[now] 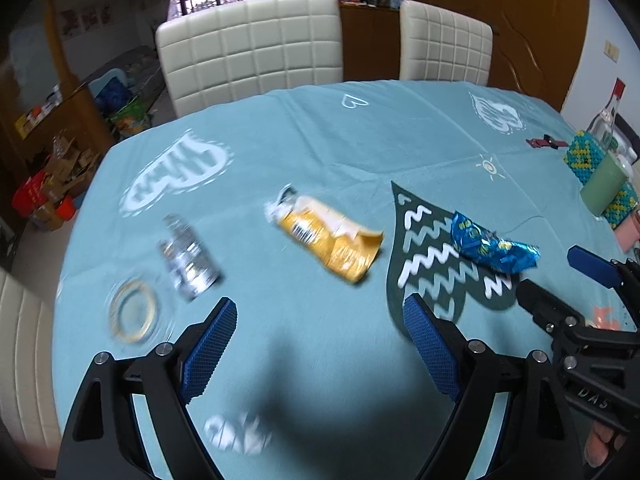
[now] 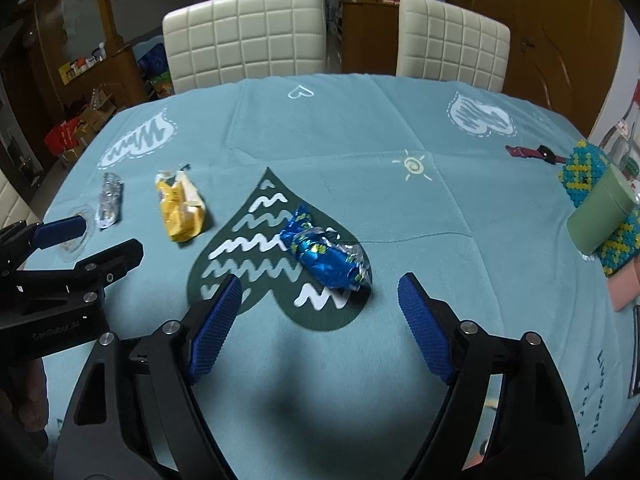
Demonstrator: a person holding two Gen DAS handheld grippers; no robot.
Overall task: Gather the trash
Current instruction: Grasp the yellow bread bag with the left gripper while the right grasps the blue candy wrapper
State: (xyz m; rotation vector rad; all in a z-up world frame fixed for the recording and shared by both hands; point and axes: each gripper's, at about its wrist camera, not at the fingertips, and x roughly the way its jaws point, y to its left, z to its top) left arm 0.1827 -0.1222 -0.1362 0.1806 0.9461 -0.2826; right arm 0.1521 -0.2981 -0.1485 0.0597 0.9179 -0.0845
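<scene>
While both tools hang above the near edge of the bench (image 2: 400,120), which is draped in a light blue cloth, everything on it can be placed from the dark green heart print (image 2: 276,264) at its middle. Far to the left of the heart lies a roll of clear tape (image 1: 133,317), and just beside it, on the heart's side, a crushed silver wrapper (image 1: 188,258), blurred in the left wrist view. Between that wrapper and the heart lies a torn yellow snack bag (image 1: 330,236), flat on the cloth and apart from both. The left tool (image 1: 320,340) hovers near the bench edge below the yellow bag, its blue-padded fingers spread wide with nothing between them. On the heart's right lobe rests a crumpled blue foil wrapper (image 2: 326,254), lying across the white zigzag lines. The right tool (image 2: 320,320) hovers just in front of that blue wrapper, fingers likewise wide apart and holding nothing. Well to the right of the heart, at the bench's edge, stand a pale green cup (image 2: 600,216) and a blue-and-yellow beaded box (image 2: 580,176), touching each other. Beyond the bench stand two white quilted chairs (image 2: 248,36).
</scene>
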